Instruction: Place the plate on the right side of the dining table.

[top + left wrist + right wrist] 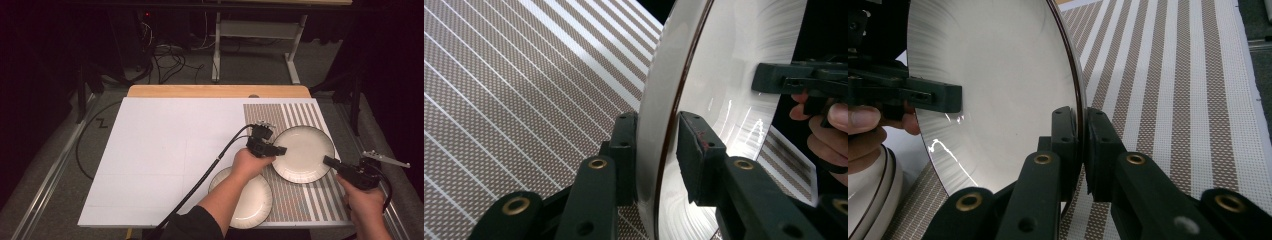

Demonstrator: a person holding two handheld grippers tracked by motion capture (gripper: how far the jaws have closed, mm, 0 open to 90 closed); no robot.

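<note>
A white plate with a dark rim [304,152] lies on a brown-and-white striped placemat [300,112] at the table's right. My left gripper [281,149] straddles the plate's left rim. In the left gripper view the plate [734,60] passes between the jaws of the left gripper [656,145], and one pad [691,155] stands slightly off the rim. My right gripper [327,160] is shut on the plate's near right rim. In the right gripper view the jaws of the right gripper [1082,145] pinch the plate [998,90].
A second white plate [250,200] sits at the front edge, partly under the left forearm. A white board [170,150] covers the left of the wooden table [215,91]. The left gripper's black cable [210,170] trails across the board toward the front.
</note>
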